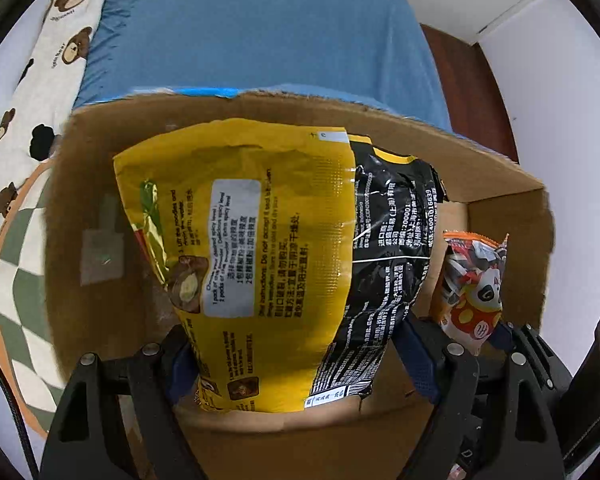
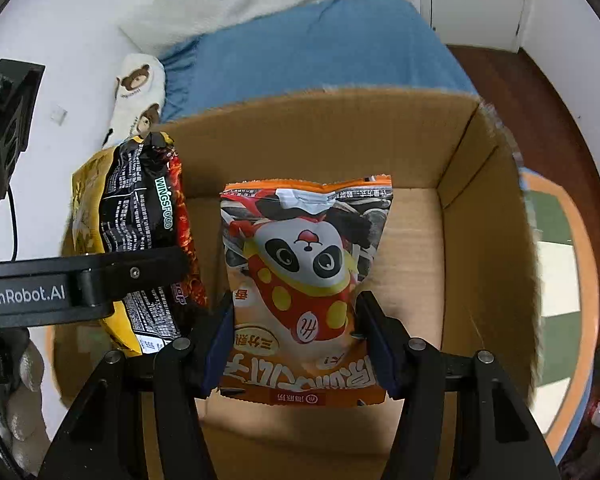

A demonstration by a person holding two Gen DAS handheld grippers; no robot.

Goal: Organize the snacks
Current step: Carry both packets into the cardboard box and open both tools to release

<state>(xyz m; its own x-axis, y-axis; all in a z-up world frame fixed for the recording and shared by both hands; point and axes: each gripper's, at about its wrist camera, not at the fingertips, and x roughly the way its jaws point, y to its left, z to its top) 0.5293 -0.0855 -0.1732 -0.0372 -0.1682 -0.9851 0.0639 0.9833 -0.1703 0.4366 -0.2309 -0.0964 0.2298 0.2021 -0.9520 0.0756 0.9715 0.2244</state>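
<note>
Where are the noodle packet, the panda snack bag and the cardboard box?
Yellow-and-black noodle packet (image 1: 260, 248): left wrist view, yellow back panel.
Panda snack bag (image 2: 304, 272): right wrist view, panda picture.
Cardboard box (image 2: 320, 136): right wrist view, far inner wall.

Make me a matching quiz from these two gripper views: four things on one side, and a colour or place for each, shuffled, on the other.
Things:
1. noodle packet
2. panda snack bag
3. cardboard box
4. bed sheet

Descriptions:
A. plain brown, open at the top
B. blue, behind the box
C. yellow and black, held in the left gripper
D. orange, held in the right gripper

Pairs: 1-C, 2-D, 3-A, 4-B
</note>
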